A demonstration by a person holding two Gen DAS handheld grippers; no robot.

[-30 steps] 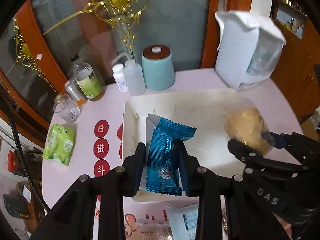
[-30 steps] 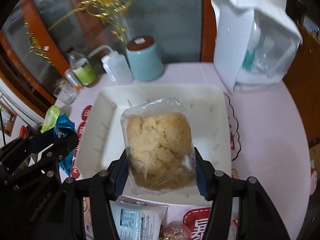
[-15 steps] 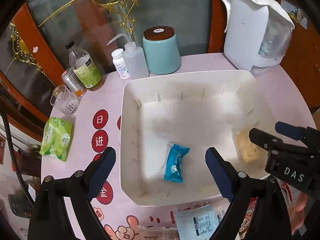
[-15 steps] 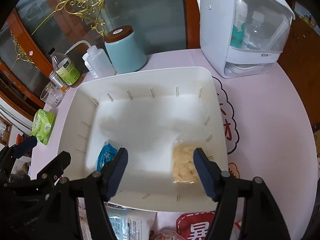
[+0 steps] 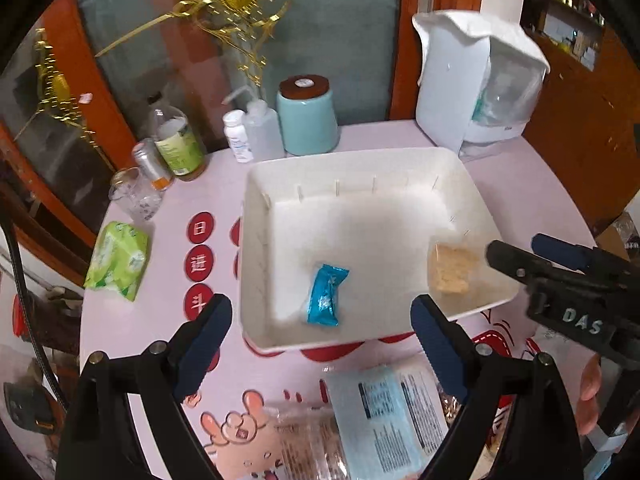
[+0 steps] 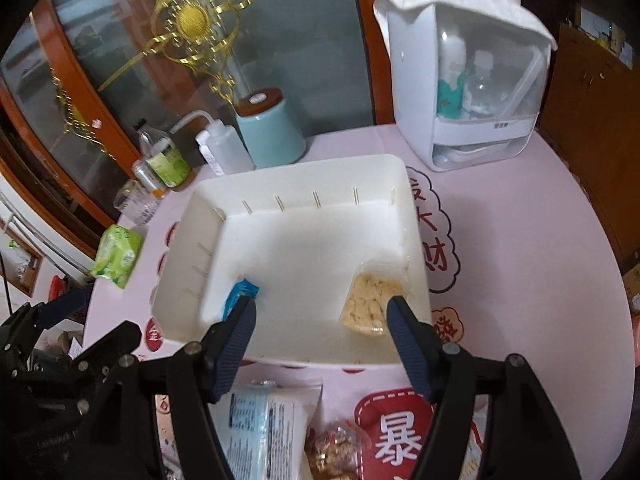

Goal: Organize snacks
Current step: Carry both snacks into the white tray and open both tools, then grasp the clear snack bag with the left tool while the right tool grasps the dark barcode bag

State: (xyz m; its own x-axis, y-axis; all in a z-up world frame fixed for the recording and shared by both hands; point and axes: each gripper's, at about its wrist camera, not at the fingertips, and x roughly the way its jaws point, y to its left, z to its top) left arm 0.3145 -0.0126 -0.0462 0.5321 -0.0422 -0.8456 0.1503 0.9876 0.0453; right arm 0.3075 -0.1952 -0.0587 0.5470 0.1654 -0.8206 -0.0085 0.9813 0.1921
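A white tray sits on the pink table. In it lie a blue foil snack at the near left and a clear bag of beige crumbly snack at the near right. My left gripper is open and empty above the tray's near edge. My right gripper is open and empty over the tray's near rim. On the table before the tray lie a white and blue packet and a clear bag of brown snack.
Behind the tray stand a teal jar, a squeeze bottle, a pill bottle, a green-label bottle, a can and a glass. A green packet lies left. A white appliance stands back right.
Both grippers opened and let go: the blue snack and the beige snack bag now lie in the tray. Both grippers then drew back toward the table's near side.
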